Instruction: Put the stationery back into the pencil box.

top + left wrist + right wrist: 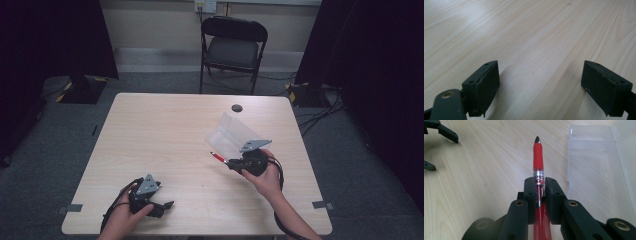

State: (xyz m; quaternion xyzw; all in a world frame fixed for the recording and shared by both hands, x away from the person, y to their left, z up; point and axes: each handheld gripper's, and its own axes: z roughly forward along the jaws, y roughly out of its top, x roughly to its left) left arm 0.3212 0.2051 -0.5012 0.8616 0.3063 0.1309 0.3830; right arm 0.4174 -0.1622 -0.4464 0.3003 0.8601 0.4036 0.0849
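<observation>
Both grippers sit over the pale wooden table [165,130]: the left gripper [540,87] low near the front edge, jaws spread wide on nothing, the right gripper [539,187] clamped on a red pen [538,152]. Its dark tip juts forward, just beside an open clear plastic case [596,165]. Lettering on the pen's silver band is too blurred to read.
</observation>
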